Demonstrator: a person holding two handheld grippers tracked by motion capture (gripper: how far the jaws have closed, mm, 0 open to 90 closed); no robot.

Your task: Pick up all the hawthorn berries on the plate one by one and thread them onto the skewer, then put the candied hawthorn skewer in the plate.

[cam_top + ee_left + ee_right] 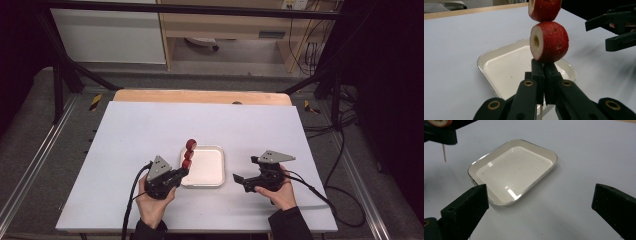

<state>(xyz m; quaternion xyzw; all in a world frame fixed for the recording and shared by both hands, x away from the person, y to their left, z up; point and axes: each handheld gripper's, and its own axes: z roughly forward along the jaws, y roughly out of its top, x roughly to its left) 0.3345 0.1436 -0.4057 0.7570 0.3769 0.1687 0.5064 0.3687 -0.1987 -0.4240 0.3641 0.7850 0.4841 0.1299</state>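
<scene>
Fruit skewer [548, 41] in left gripper [544, 75], above white tray [499, 82].

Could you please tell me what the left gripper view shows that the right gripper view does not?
Left gripper view alone: two red fruit pieces stacked on the skewer, with the left gripper shut on the skewer below them, and the open right gripper beyond. Right gripper view alone: the skewer's bare lower end hanging free. Both share the white tray on the table.
</scene>
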